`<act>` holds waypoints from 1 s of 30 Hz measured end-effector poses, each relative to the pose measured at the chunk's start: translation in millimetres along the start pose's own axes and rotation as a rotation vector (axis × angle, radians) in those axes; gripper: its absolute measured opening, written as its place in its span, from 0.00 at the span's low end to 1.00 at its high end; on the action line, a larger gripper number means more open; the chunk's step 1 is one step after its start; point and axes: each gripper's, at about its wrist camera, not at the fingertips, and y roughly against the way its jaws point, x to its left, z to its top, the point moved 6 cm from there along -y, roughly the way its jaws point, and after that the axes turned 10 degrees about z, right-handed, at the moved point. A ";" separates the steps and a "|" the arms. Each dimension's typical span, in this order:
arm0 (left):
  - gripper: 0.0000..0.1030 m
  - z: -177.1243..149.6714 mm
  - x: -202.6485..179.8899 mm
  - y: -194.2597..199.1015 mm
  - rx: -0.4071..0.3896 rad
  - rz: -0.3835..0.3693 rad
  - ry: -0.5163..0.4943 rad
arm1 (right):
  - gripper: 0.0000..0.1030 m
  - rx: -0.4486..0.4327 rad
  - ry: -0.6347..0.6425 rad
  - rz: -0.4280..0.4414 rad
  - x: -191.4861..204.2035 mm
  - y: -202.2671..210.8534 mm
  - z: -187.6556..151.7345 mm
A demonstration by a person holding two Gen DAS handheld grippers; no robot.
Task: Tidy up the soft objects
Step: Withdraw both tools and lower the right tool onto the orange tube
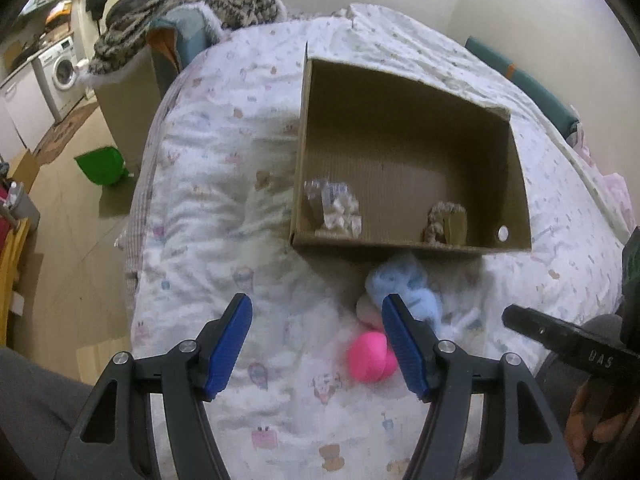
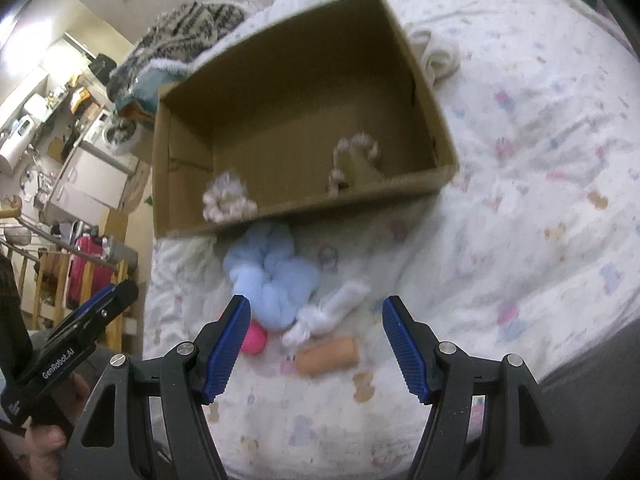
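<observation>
An open cardboard box sits on the bed and holds a pale fluffy scrunchie and a beige one. In front of the box lie a light blue soft bundle, a pink ball, a white fabric piece and a tan roll. My left gripper is open and empty, left of the pink ball. My right gripper is open and empty above the tan roll.
The bed has a white patterned quilt. A striped blanket lies on a piece at the bed's far end. A rolled white cloth lies right of the box. The floor at left holds a green dustpan and a washing machine.
</observation>
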 end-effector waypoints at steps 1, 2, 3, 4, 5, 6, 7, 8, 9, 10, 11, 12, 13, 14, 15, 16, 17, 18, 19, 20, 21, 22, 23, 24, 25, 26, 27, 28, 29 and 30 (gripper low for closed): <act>0.63 -2.1 0.1 -2.4 0.014 0.002 0.004 | 0.70 0.018 -0.003 -0.015 -0.7 -2.9 -3.1; 0.63 -5.3 -0.7 -5.6 0.032 0.001 0.006 | 0.70 0.039 -0.009 -0.031 -1.7 -6.5 -6.9; 0.63 -7.1 -1.8 -8.1 0.042 -0.001 0.005 | 0.70 0.055 -0.013 -0.040 -2.6 -9.6 -9.9; 0.63 -8.4 -2.6 -9.7 0.047 -0.001 0.004 | 0.70 0.072 -0.016 -0.049 -3.5 -13.5 -12.7; 0.63 -9.2 -4.2 -12.1 0.050 0.008 -0.005 | 0.70 0.084 -0.018 -0.057 -4.6 -16.5 -14.5; 0.63 -9.7 -4.6 -13.5 0.049 0.015 -0.011 | 0.70 0.091 -0.019 -0.063 -5.2 -18.5 -15.6; 0.63 -9.7 -5.6 -15.7 0.049 0.025 -0.018 | 0.70 0.098 -0.022 -0.064 -6.0 -20.6 -15.9; 0.63 -9.7 -5.6 -17.6 0.052 0.029 -0.017 | 0.70 0.106 -0.028 -0.061 -6.7 -22.9 -16.5; 0.63 -9.7 -5.1 -19.3 0.057 0.029 -0.011 | 0.70 0.115 -0.039 -0.057 -8.4 -25.1 -16.9; 0.63 -9.5 -4.6 -20.7 0.063 0.024 0.000 | 0.70 0.124 -0.053 -0.056 -10.9 -26.8 -17.4; 0.63 -9.3 -3.8 -22.4 0.070 0.017 0.013 | 0.70 0.132 -0.065 -0.056 -13.4 -28.4 -18.0; 0.63 -9.0 -3.1 -24.0 0.077 0.012 0.022 | 0.70 0.140 -0.076 -0.056 -15.4 -30.1 -18.7; 0.63 -8.7 -2.6 -25.4 0.082 0.010 0.027 | 0.70 0.151 -0.086 -0.057 -17.5 -32.5 -19.7; 0.63 -8.3 -2.5 -26.9 0.085 0.011 0.031 | 0.70 0.166 -0.093 -0.060 -18.5 -35.3 -20.5; 0.63 -8.0 -2.5 -27.7 0.087 0.012 0.034 | 0.70 0.183 -0.096 -0.065 -19.3 -39.0 -22.2; 0.63 -7.8 -2.4 -29.6 0.092 0.013 0.037 | 0.70 0.201 -0.094 -0.069 -19.4 -43.2 -24.5; 0.63 -7.9 -2.5 -31.9 0.099 0.014 0.041 | 0.70 0.216 -0.085 -0.075 -18.7 -47.3 -26.2; 0.63 -8.1 -2.5 -33.6 0.105 0.013 0.045 | 0.70 0.230 -0.072 -0.081 -18.0 -51.4 -27.5; 0.63 -8.1 -2.7 -35.6 0.111 0.012 0.048 | 0.70 0.245 -0.057 -0.085 -16.1 -56.4 -28.6; 0.63 -8.2 -3.2 -37.3 0.117 0.010 0.051 | 0.70 0.259 -0.046 -0.086 -14.4 -61.4 -29.6; 0.63 -8.6 -3.4 -38.0 0.119 0.010 0.052 | 0.70 0.276 -0.035 -0.087 -12.9 -67.0 -31.0; 0.63 -8.4 -3.8 -38.0 0.120 0.009 0.052 | 0.70 0.291 -0.027 -0.089 -11.1 -73.3 -32.3; 0.63 -8.2 -4.3 -38.1 0.119 0.009 0.052 | 0.70 0.306 -0.018 -0.094 -10.3 -79.1 -34.6; 0.63 -8.0 -4.8 -38.0 0.117 0.009 0.051 | 0.70 0.319 -0.004 -0.109 -9.7 -84.2 -37.9; 0.63 -8.1 -4.8 -37.8 0.116 0.009 0.049 | 0.70 0.330 0.016 -0.130 -9.1 -89.2 -39.3; 0.63 -8.2 -5.0 -37.6 0.114 0.010 0.047 | 0.70 0.339 0.039 -0.148 -7.6 -92.6 -41.0; 0.63 -8.3 -5.2 -37.7 0.113 0.012 0.045 | 0.70 0.345 0.061 -0.162 -5.3 -94.4 -42.9; 0.63 -8.7 -4.9 -38.0 0.112 0.015 0.042 | 0.61 0.347 0.085 -0.180 -2.1 -96.4 -44.5; 0.63 -8.7 -4.6 -38.6 0.113 0.017 0.041 | 0.53 0.345 0.108 -0.209 -0.9 -96.6 -45.5; 0.63 -8.8 -4.0 -39.3 0.114 0.020 0.040 | 0.44 0.343 0.120 -0.223 -0.3 -96.1 -46.3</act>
